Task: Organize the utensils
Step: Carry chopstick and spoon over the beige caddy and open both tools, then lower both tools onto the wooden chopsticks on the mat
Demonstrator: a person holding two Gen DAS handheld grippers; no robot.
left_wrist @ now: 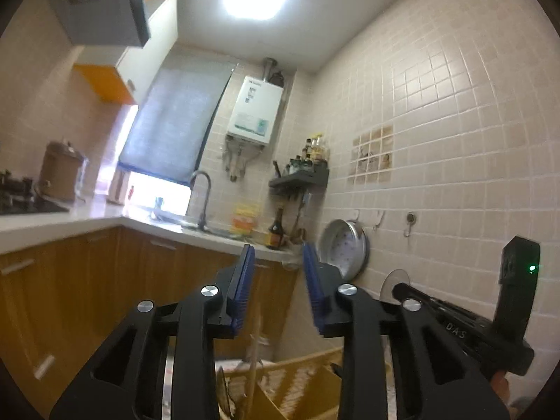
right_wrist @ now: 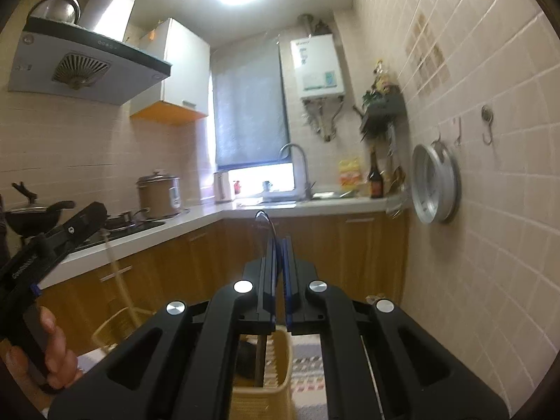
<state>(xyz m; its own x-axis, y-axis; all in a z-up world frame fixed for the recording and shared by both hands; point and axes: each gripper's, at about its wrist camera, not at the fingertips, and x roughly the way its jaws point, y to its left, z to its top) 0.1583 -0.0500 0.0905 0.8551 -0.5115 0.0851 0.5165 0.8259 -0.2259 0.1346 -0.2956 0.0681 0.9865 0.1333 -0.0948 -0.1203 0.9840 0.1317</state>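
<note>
Kitchen, beige tiled walls, L-shaped white countertop over wooden cabinets; sink faucet under a blinded window; water heater above. Left gripper: jaws well apart, holding nothing, raised above a yellow slatted basket. Right gripper: jaws nearly closed on a thin dark-looped utensil, upright over the basket.

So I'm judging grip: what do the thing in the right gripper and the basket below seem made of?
The utensil looks like thin shiny metal, given the bright glint along its curved loop. The basket looks like matte beige plastic with moulded slats, though woven material can't be ruled out.
</note>
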